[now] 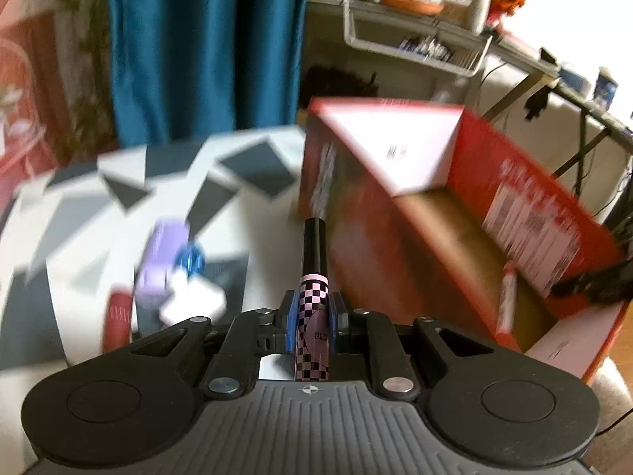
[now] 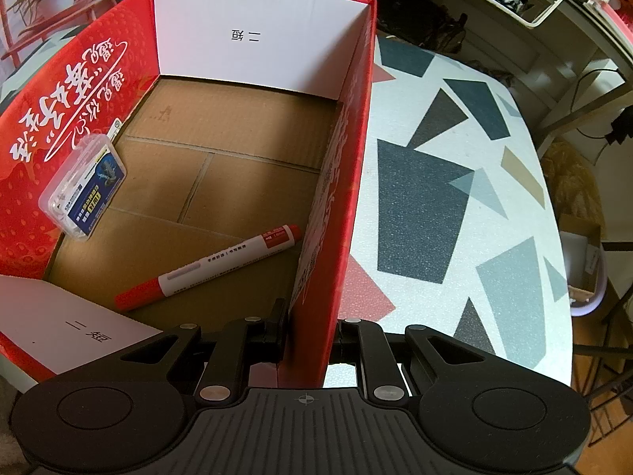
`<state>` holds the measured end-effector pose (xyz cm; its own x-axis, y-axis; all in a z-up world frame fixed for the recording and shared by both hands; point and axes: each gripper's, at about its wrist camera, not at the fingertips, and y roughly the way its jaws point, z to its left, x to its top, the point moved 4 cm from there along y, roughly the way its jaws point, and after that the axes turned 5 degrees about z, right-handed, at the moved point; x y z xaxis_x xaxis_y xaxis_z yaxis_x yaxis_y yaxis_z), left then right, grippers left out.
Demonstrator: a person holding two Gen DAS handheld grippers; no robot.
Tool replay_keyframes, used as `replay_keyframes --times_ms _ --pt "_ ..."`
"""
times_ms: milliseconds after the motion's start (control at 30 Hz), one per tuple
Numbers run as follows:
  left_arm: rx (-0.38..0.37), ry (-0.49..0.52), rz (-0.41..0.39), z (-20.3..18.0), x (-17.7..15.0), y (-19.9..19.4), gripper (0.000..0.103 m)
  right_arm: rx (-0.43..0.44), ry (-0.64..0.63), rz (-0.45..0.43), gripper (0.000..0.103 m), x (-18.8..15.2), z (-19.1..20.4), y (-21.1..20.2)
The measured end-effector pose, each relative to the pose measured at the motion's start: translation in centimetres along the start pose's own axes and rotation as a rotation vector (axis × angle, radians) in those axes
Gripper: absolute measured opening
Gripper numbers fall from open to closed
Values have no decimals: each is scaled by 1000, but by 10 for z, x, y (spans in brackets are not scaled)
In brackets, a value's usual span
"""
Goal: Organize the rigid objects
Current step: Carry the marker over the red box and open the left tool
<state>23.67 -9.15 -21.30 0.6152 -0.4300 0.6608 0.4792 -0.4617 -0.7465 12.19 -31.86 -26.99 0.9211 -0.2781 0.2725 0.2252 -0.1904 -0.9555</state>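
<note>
Two grippers, one per view. Left gripper (image 1: 312,322): black jaws with blue pads clamped on one slim cylindrical pen with a pink-and-black checkered barrel and glossy black cap (image 1: 314,277), pen sticking straight ahead past the fingertips. Left view is motion-blurred.

Ahead-left of the left gripper, on the table: a loose cluster, roughly four items, too blurred to name firmly — one red cylinder (image 1: 116,318), one lilac boxy plastic piece (image 1: 160,261), one blue shiny bit (image 1: 190,259), one white flat block (image 1: 194,301). Only the left view shows these.

Right gripper (image 2: 308,336): jaws pinched closed on the near wall of one red printed cardboard box with white inner end flaps and a brown corrugated floor (image 2: 356,118), one finger inside, one outside.

Inside the box, just ahead-left of the right gripper: one white-barrelled marker with red cap and red end (image 2: 209,267), lying flat and diagonal. Further left, one clear rectangular plastic case with a blue label (image 2: 85,186), leaning on the left wall. The case shows only in the right view; the marker appears in the left view as a blur.

Right of the box: round table with a white foam-textured top printed with grey, black, tan and red angular patches (image 2: 455,217). Far: teal curtain (image 1: 205,43), white wire basket shelf (image 1: 415,39).
</note>
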Motion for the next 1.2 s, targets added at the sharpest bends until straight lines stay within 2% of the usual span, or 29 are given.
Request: replay_keyframes --times_ms 200,367,467,600,800,1000,1200 --pt "-33 45 -83 -16 44 -18 17 1 -1 0 15 0 0 0" --pt "-50 94 -108 -36 69 -11 17 0 -2 1 15 1 0 0" --pt "-68 147 -89 -54 83 5 17 1 -6 3 15 1 1 1" --pt "-50 210 -30 -71 96 35 17 2 -10 5 15 2 1 1" --pt "-30 241 46 -73 102 69 17 -1 -15 11 15 2 2 2" --pt "-45 251 69 -70 101 78 17 -1 -23 15 15 3 2 2" --pt "-56 237 36 -68 102 65 20 -1 -22 15 15 3 2 2"
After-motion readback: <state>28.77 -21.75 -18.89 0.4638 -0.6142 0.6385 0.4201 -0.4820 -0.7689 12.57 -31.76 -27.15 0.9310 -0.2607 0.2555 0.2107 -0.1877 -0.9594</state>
